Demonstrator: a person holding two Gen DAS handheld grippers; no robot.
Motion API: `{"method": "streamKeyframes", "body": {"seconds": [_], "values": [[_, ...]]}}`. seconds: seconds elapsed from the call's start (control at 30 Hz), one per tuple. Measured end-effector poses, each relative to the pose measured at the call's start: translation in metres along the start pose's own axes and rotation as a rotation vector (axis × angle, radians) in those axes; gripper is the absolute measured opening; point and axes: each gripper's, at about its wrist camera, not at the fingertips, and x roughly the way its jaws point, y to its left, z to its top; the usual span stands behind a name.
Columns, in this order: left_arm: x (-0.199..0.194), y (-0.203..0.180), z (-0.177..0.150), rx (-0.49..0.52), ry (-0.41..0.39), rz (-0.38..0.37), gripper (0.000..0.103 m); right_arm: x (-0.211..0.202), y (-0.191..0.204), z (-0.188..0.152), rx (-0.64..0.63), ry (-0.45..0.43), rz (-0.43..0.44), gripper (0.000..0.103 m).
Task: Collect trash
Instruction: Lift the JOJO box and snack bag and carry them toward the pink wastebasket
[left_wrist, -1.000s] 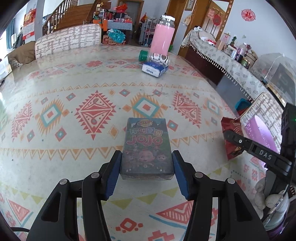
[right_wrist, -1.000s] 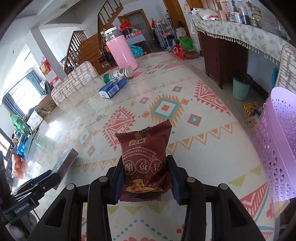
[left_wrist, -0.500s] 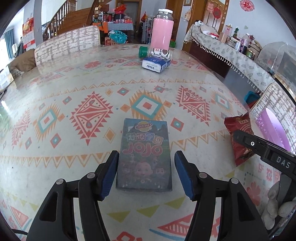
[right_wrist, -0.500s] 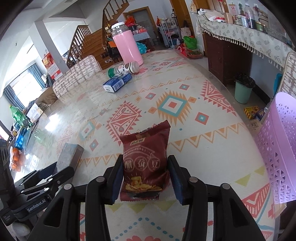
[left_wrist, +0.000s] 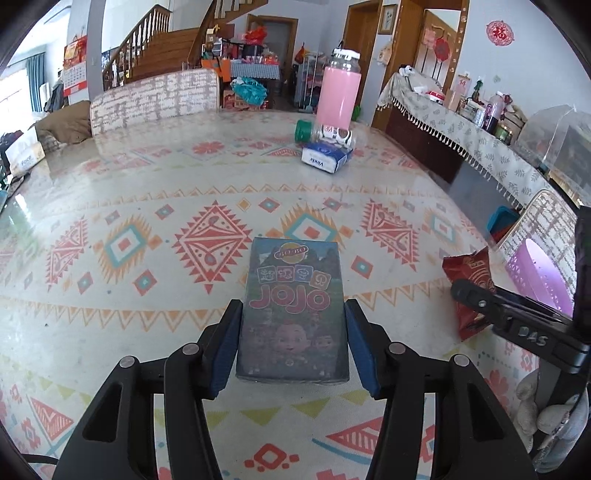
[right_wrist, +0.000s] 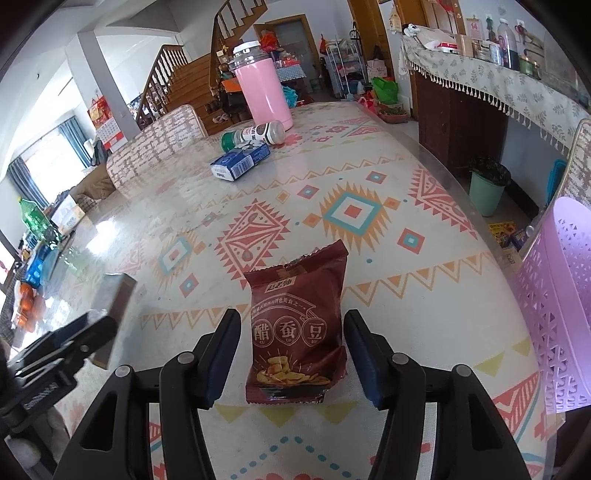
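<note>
Right claw (right_wrist: 291, 350) has just widened off snack bag (right_wrist: 297, 328).

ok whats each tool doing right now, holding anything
left tool: jaws just closed again, shut on the JOJO box
right tool: jaws just been opening, open now; the snack packet lies loose between them

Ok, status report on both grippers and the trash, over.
Left gripper just closed on JOJO box. Right gripper just opened, snack bag loose between jaws. Purple basket right of it, nothing between.
</note>
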Motion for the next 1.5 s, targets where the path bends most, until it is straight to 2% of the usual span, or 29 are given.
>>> {"method": "streamKeyframes", "body": {"seconds": [0.07,0.17,0.5,0.9,1.07,1.5], "values": [[-0.003,-0.002,-0.001,0.01,-0.009,0.0,0.054,0.001,0.006,-0.001,-0.029,0.007,-0.063,0.045],[-0.008,-0.005,-0.002,0.025,-0.026,0.007,0.054,-0.003,0.011,-0.004,-0.049,0.012,-0.109,0.044],[-0.019,-0.013,-0.003,0.051,-0.072,0.015,0.054,-0.068,0.014,-0.027,-0.01,-0.077,-0.104,0.044],[-0.024,-0.026,-0.01,0.096,-0.095,0.022,0.054,-0.133,-0.005,-0.061,0.028,-0.158,-0.082,0.044],[-0.04,-0.028,-0.015,0.089,-0.093,-0.026,0.054,-0.147,-0.017,-0.07,0.038,-0.171,-0.076,0.044],[-0.08,-0.069,-0.037,0.209,-0.115,-0.017,0.054,-0.14,-0.039,-0.086,0.076,-0.151,-0.032,0.044]]}}
